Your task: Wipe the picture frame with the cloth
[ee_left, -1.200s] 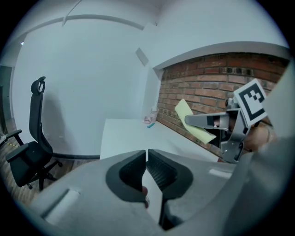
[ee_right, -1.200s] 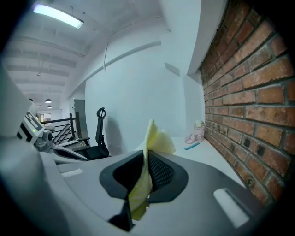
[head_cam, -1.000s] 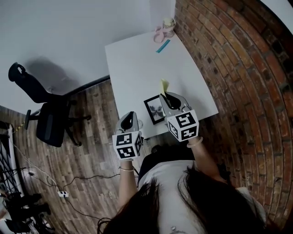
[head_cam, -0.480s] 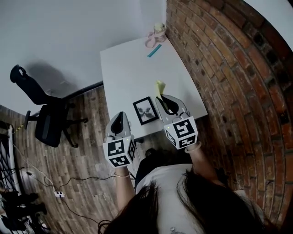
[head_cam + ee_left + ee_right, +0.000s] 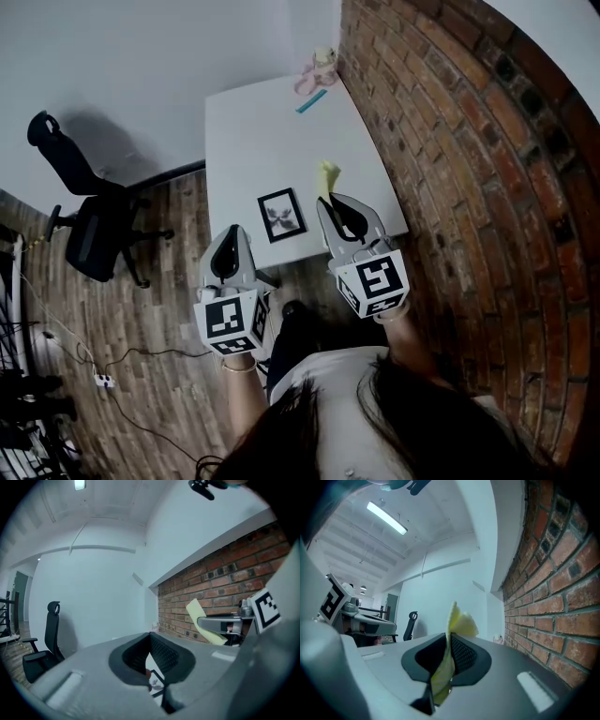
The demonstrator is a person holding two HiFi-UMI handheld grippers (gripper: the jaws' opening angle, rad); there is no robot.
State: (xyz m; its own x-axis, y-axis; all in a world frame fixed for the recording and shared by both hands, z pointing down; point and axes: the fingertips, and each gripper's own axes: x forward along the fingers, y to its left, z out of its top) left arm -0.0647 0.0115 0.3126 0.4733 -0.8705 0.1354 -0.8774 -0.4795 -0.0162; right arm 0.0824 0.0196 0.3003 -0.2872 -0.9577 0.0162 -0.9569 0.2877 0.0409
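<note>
A black picture frame [image 5: 281, 215] lies flat near the front edge of the white table [image 5: 253, 131]. My right gripper [image 5: 325, 202] hangs over the table's front right part, to the right of the frame, shut on a yellow cloth [image 5: 327, 175] that sticks up past its tips. In the right gripper view the cloth [image 5: 459, 623] is pinched between the jaws. My left gripper [image 5: 230, 236] is shut and holds nothing, in front of the table edge over the floor. Below its closed jaws, the left gripper view shows a corner of the frame [image 5: 154, 681].
A brick wall [image 5: 450, 141] runs along the table's right side. Pink items [image 5: 317, 70] and a teal strip [image 5: 311, 101] lie at the table's far end. A black office chair [image 5: 84, 225] stands on the wooden floor at the left, with cables [image 5: 94, 380] nearer me.
Both grippers have risen and drawn back toward the person. The left one has come off the table edge beside the frame. The frame lies uncovered on the table.
</note>
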